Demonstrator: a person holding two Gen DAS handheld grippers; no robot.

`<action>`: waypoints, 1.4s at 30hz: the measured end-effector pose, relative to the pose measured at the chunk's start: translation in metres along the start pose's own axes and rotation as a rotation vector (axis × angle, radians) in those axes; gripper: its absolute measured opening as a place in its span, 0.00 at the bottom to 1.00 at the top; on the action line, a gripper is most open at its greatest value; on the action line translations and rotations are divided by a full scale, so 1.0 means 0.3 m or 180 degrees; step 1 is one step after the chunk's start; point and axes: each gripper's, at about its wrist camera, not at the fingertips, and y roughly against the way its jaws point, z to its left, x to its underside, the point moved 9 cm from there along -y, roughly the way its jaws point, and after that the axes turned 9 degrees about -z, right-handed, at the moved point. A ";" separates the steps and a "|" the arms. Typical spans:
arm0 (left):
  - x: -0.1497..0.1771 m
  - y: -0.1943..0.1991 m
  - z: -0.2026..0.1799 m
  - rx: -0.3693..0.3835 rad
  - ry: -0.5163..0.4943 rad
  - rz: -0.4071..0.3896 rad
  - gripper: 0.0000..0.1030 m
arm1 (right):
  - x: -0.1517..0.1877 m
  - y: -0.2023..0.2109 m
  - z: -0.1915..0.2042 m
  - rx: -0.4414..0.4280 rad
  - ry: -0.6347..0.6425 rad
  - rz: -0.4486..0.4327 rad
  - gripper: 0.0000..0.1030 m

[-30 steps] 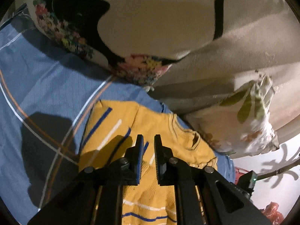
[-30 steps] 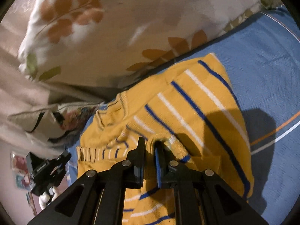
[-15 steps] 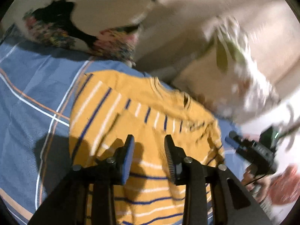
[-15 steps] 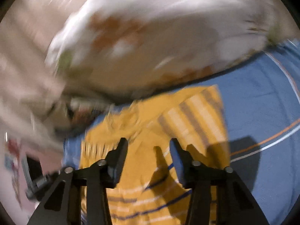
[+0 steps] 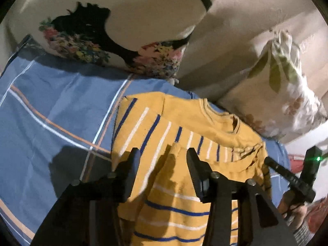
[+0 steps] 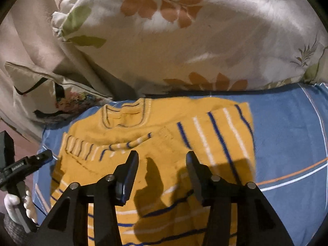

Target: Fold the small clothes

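A small yellow sweater (image 5: 184, 127) with blue and white stripes lies on the blue bedsheet (image 5: 51, 106), its sleeves folded across the chest. It also shows in the right wrist view (image 6: 164, 135), collar toward the pillows. My left gripper (image 5: 163, 153) is open and empty, held above the folded sleeve. My right gripper (image 6: 162, 155) is open and empty, above the sweater's middle. Each gripper shows at the edge of the other's view.
A floral black-patterned pillow (image 5: 106, 41) and a leaf-print pillow (image 6: 184, 37) lie just beyond the sweater's collar. A beige blanket (image 5: 235, 47) sits between them. The bedsheet (image 6: 291, 139) extends to the sides. The bed edge and floor are near the other gripper (image 6: 22, 164).
Both grippers opened and let go of the sweater sleeves, then pulled back and up. The sleeves now lie folded over the chest.
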 end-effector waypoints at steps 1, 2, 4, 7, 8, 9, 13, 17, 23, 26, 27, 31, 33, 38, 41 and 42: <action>0.004 -0.017 -0.004 -0.0033 -0.0088 0.0042 0.47 | 0.002 -0.007 -0.006 0.0024 0.0010 0.0026 0.52; 0.010 -0.043 -0.010 -0.0068 -0.0193 0.0092 0.47 | 0.008 -0.018 -0.009 0.0061 0.0032 0.0045 0.52; 0.046 -0.092 -0.031 -0.0075 -0.0411 0.0273 0.47 | 0.015 -0.041 -0.002 0.0113 0.0118 0.0077 0.54; 0.082 -0.122 -0.073 0.0033 -0.0558 0.0415 0.45 | 0.039 -0.081 0.009 0.0213 0.0343 0.0171 0.53; 0.086 -0.121 -0.082 0.0075 -0.0563 0.0443 0.20 | 0.049 -0.085 0.009 0.0223 0.0412 0.0228 0.23; 0.093 -0.122 -0.093 0.0173 -0.0517 0.0529 0.05 | 0.059 -0.093 0.013 0.0207 0.0462 0.0306 0.05; 0.034 -0.086 -0.093 0.0227 -0.0361 0.0402 0.05 | 0.025 -0.074 0.009 0.0202 0.0503 0.0261 0.04; -0.045 -0.107 -0.058 0.0128 -0.0242 0.0273 0.05 | -0.048 -0.086 -0.025 0.0280 0.0348 0.0160 0.04; -0.005 -0.209 0.016 -0.0066 -0.0156 0.0353 0.08 | -0.021 -0.185 -0.088 0.0412 0.0221 0.0334 0.05; -0.012 -0.202 0.032 0.0039 0.0018 0.0333 0.09 | -0.024 -0.187 -0.086 0.0431 0.0214 0.0326 0.05; -0.016 -0.197 0.039 0.0085 0.0086 0.0343 0.09 | -0.024 -0.185 -0.085 0.0420 0.0238 0.0344 0.05; -0.052 -0.130 0.072 0.0116 0.0297 0.0254 0.11 | -0.039 -0.159 -0.095 0.0409 0.0188 0.0397 0.15; -0.074 -0.062 0.094 0.0092 0.0360 0.0135 0.11 | -0.066 -0.110 -0.111 0.0477 0.0229 0.0283 0.26; -0.055 0.085 0.133 0.0047 0.0449 -0.0054 0.27 | -0.110 0.061 -0.149 0.0529 0.0124 0.0012 0.46; 0.028 0.141 0.131 0.0081 0.0411 0.0000 0.34 | -0.043 0.149 -0.168 0.0393 0.0017 0.0031 0.48; 0.074 0.157 0.129 0.0095 0.0393 0.0042 0.34 | 0.000 0.175 -0.176 0.0347 -0.0005 0.0082 0.48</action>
